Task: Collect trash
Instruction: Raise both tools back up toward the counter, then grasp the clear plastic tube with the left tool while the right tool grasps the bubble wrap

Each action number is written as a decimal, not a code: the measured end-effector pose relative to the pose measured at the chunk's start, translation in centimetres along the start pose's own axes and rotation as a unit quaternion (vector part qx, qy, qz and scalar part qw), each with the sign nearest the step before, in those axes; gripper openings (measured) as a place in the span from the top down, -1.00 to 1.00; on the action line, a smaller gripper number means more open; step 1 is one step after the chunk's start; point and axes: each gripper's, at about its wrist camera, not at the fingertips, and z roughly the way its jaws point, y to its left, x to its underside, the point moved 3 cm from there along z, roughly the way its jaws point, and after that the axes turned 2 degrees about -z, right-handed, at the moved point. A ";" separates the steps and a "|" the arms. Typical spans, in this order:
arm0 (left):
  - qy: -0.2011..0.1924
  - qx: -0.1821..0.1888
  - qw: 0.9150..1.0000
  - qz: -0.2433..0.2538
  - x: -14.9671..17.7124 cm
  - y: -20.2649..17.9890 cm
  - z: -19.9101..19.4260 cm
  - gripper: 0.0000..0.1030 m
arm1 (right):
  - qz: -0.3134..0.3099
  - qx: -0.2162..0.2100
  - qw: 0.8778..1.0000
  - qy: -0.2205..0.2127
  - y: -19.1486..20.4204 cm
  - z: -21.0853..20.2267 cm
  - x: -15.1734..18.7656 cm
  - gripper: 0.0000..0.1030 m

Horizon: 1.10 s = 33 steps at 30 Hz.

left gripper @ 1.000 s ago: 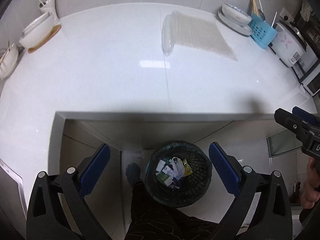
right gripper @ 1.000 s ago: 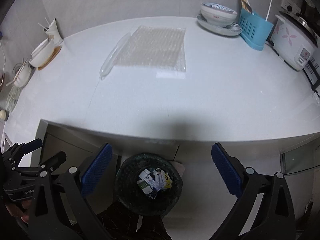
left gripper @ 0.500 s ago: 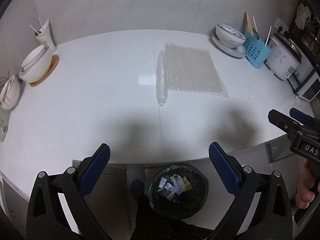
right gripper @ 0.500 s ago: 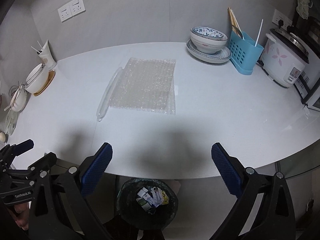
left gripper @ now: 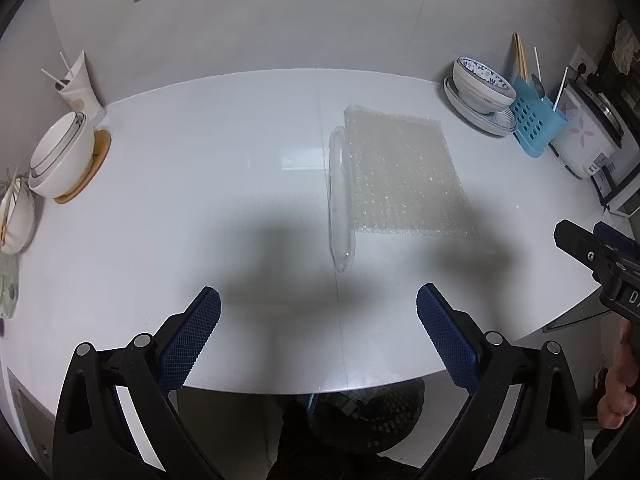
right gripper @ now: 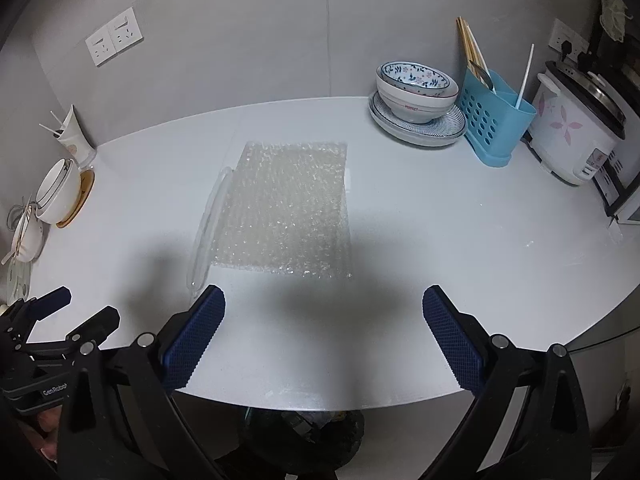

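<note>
A sheet of bubble wrap (left gripper: 404, 176) (right gripper: 286, 212) lies flat in the middle of the white counter (left gripper: 200, 200) (right gripper: 440, 220). A long clear air-pillow tube (left gripper: 341, 200) (right gripper: 208, 224) lies along its left edge. Below the counter's front edge a dark mesh trash bin (left gripper: 372, 416) (right gripper: 304, 436) shows partly. My left gripper (left gripper: 318, 320) is open and empty above the near part of the counter, short of the tube. My right gripper (right gripper: 324, 320) is open and empty, just short of the sheet's near edge. Each gripper shows at the side of the other's view: the right one (left gripper: 592, 248), the left one (right gripper: 60, 312).
White bowls on a wooden coaster (left gripper: 64, 160) and a cup with sticks (left gripper: 78, 84) stand at the left. A patterned bowl on plates (right gripper: 416, 108), a blue utensil holder (right gripper: 494, 120) and a rice cooker (right gripper: 576, 136) line the back right. A hand (left gripper: 620, 384) holds the right gripper.
Both grippers have risen and tilted up from over the bin to over the counter. The bin, fully seen with its trash before, is now mostly hidden under the counter's edge.
</note>
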 end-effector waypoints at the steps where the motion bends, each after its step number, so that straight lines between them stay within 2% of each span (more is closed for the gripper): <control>1: 0.001 -0.001 1.000 0.001 -0.5 0.0 0.3 -0.87 | 0.001 -0.001 1.000 0.002 0.0 0.4 -0.3 -0.85; 9: 0.020 -0.004 1.000 0.002 -3.3 0.1 3.8 -0.87 | 0.012 -0.001 0.999 0.032 0.3 4.5 -2.7 -0.85; 21: 0.060 -0.015 0.998 -0.004 -6.1 0.9 10.9 -0.86 | 0.028 0.006 0.996 0.090 0.8 11.8 -4.5 -0.85; 33: 0.090 -0.011 0.996 0.006 -8.8 -0.6 17.1 -0.81 | 0.044 0.011 0.989 0.138 0.5 18.8 -6.7 -0.85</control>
